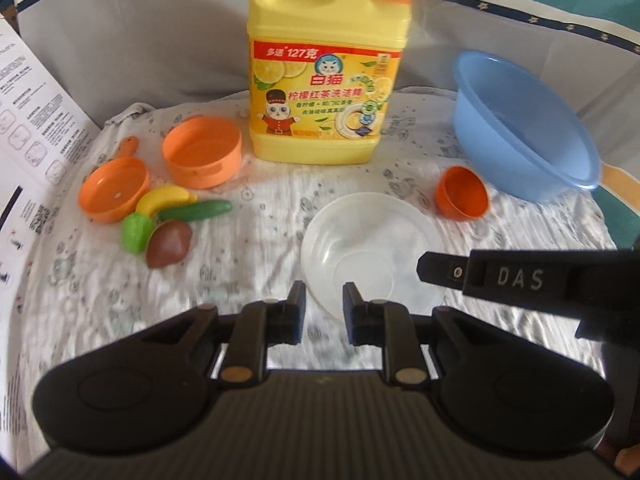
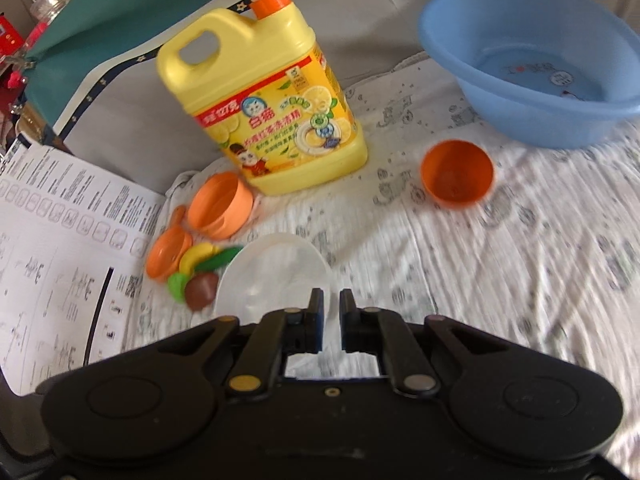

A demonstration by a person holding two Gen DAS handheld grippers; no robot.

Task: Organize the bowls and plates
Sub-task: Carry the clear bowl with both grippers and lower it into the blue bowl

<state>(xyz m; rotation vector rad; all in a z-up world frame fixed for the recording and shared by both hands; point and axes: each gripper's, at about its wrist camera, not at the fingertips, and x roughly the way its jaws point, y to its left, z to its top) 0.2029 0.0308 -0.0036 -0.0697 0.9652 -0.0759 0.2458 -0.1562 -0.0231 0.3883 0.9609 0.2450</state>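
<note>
Far left, toy cookware: the orange pan and orange pot sit on the printed cloth with a toy banana and other play food touching the pan. Keep your swing clear of this cluster.
Centre back, detergent jug: it stands upright behind the work and looks top-heavy. Don't clip it with the dish.
Lower centre, clear dish: this is the piece in hand, lying between both tools and just in front of the jug.
Left gripper: your fingers are drawn in to a narrow gap with the dish's near-left rim between them, apparently pinching it.
Right gripper: fingers almost fully closed, the dish's right edge caught between them.
Grip advice: the dish looks thin and slick. Move both hands at the same pace and height so it stays level and doesn't flex or slip out.
Right of centre, small orange bowl: it is tipped on its side, just beside the basin. Probably the next piece to nest.
Upper right, blue basin: the likely home for the dishes. Come in over its rim, then lower the dish before you let go.
</note>
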